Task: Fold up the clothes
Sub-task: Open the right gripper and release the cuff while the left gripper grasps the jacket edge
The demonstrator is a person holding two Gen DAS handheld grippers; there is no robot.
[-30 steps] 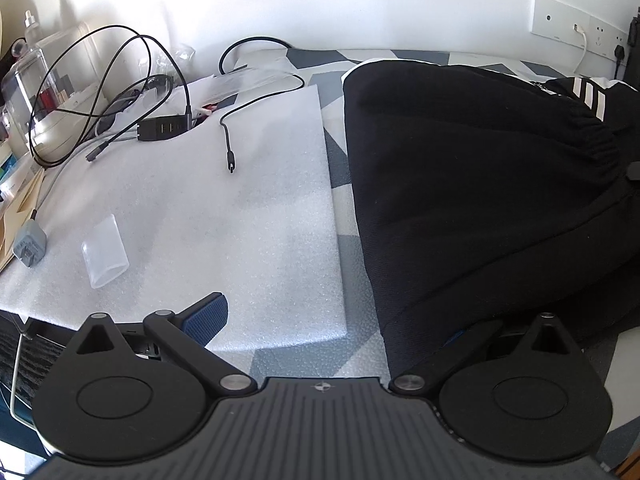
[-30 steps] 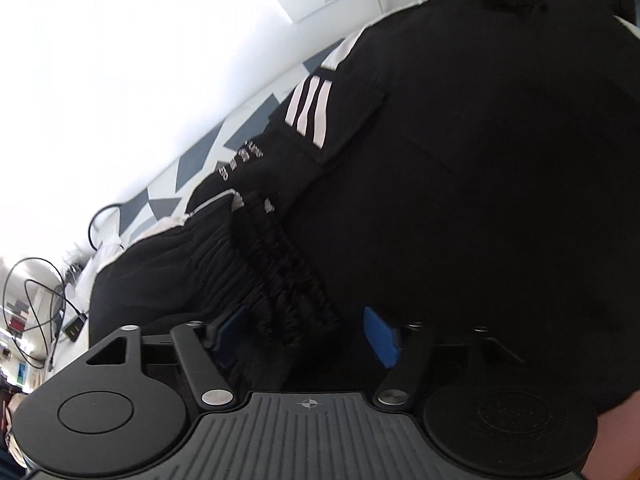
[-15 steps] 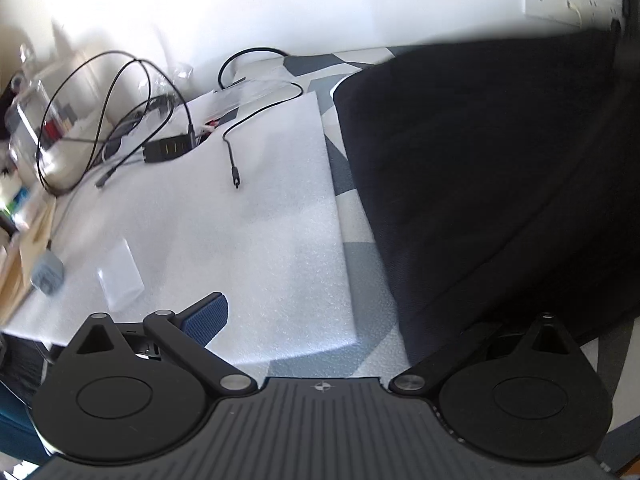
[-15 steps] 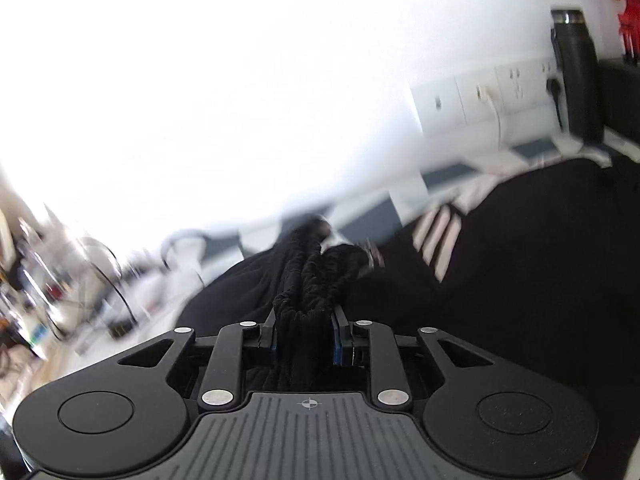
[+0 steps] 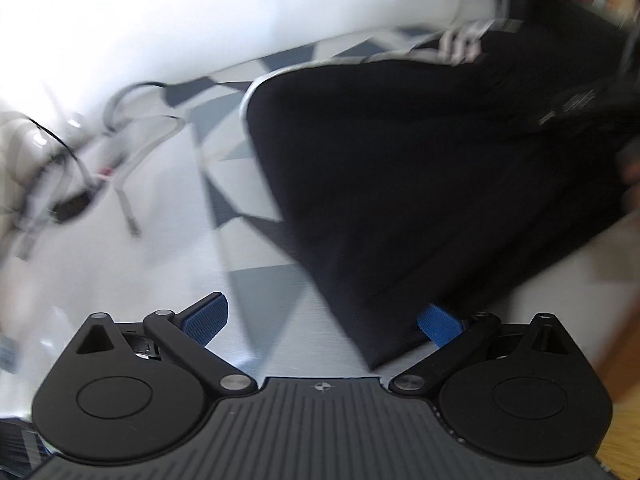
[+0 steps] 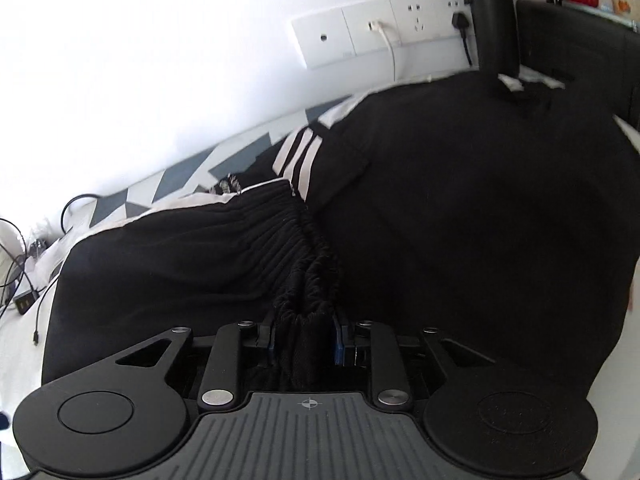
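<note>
One black garment (image 6: 440, 220), white stripes, ribbed waistband bunched

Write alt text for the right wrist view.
The right gripper pinches the gathered waistband of black trousers with white stripes, spread on a patterned sheet. Wall sockets sit behind.

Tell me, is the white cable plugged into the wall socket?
Plugged in: the white cable runs up the wall into the socket.
</note>
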